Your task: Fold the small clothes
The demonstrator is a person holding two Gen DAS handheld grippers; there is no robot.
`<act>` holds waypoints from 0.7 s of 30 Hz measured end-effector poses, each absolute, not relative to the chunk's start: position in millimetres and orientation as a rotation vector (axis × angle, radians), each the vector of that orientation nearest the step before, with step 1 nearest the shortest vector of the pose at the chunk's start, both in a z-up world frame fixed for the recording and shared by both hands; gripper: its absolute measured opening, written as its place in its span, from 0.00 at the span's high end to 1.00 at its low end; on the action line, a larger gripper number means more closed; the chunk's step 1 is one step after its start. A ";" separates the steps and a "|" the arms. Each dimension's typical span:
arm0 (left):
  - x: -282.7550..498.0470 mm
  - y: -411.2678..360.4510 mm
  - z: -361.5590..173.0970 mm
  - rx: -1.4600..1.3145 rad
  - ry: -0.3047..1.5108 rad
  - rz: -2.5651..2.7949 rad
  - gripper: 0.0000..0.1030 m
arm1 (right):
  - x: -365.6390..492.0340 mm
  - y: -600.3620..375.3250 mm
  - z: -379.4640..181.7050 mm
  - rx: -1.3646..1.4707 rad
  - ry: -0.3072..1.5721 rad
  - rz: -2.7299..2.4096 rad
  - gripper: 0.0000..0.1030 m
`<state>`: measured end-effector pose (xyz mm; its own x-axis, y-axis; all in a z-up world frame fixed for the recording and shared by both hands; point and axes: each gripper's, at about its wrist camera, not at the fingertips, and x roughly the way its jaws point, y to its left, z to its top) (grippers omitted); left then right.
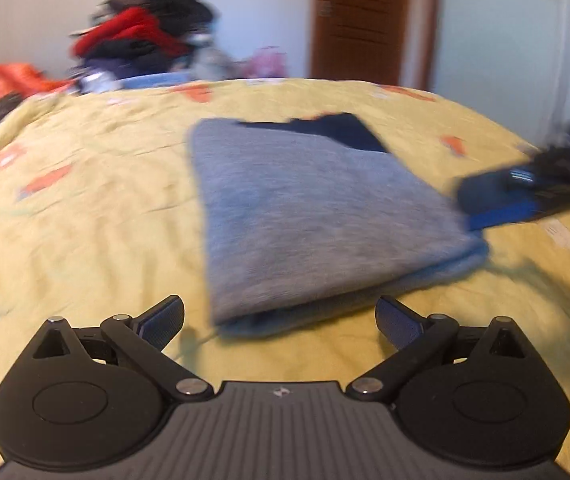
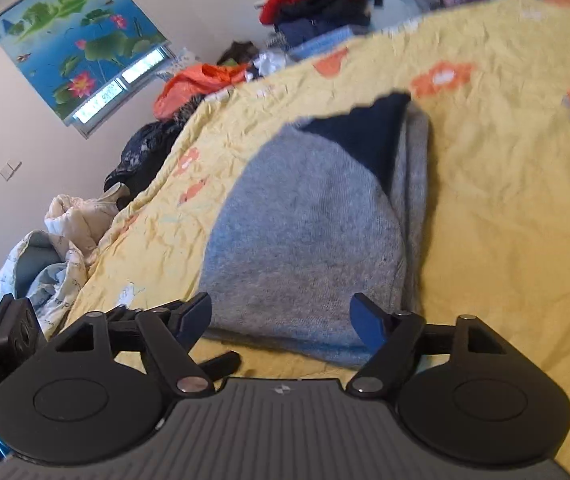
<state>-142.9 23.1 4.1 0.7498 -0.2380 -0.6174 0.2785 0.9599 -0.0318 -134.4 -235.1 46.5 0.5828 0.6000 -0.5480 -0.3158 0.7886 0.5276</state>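
Folded grey knit garment with a dark navy panel [image 1: 317, 216] lying flat on yellow bedspread with orange flower print [image 1: 85, 208], roughly mid-bed. Navy panel at the far end, folded edge at the near end, layers stacked along the right side in the right wrist view.

Left gripper [image 1: 281, 320] low over bedspread, fingers spread wide, nothing between them. Near edge of garment just ahead of and between the blue-padded fingertips [image 1: 165, 318]; touching or not, cannot tell. Left view motion-blurred.

Right gripper [image 2: 281, 320] fingers also wide apart, holding nothing. Near edge of garment [image 2: 309, 240] lying between and just beyond the tips; right blue fingertip [image 2: 369, 324] overlapping the grey fabric edge in view, contact unclear. In the left wrist view, right gripper [image 1: 497, 200] seen blurred at the garment's right edge, blue pad beside the grey fabric.

Behind the bed: heap of red, black and dark blue clothes [image 1: 141, 40], orange fabric [image 1: 9, 80] at left, brown wooden door [image 1: 369, 20]. Right wrist view: lotus-pond printed roller blind [image 2: 73, 40] on the wall, white wall switch [image 2: 10, 169], crumpled pale blue and cream bedding [image 2: 57, 256] off the bed's left edge, dark patterned clothing [image 2: 145, 152] beside it.
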 end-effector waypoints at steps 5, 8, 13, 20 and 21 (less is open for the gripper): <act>-147.0 21.3 -2.6 0.037 0.701 -0.199 0.00 | -160.5 -230.0 43.3 0.136 0.695 0.311 0.00; -154.1 12.1 -10.1 0.086 0.678 -0.164 0.00 | -165.5 -224.4 17.6 0.051 0.760 0.230 0.00; -152.1 13.8 -12.7 0.074 0.674 -0.173 0.00 | -174.6 -201.2 -0.7 -0.068 0.754 0.114 0.00; -148.5 14.0 -12.9 0.071 0.674 -0.164 0.00 | -167.1 -189.8 2.6 -0.023 0.781 0.021 0.00; -148.8 14.1 -12.7 0.071 0.674 -0.164 0.00 | -170.7 -188.5 -0.5 -0.021 0.742 0.015 0.00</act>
<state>-148.8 14.1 -12.7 0.7690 -0.1283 -0.6263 0.1743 0.9846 0.0122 -170.7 -188.5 -0.5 0.7373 0.0059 -0.6755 -0.0211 0.9997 -0.0143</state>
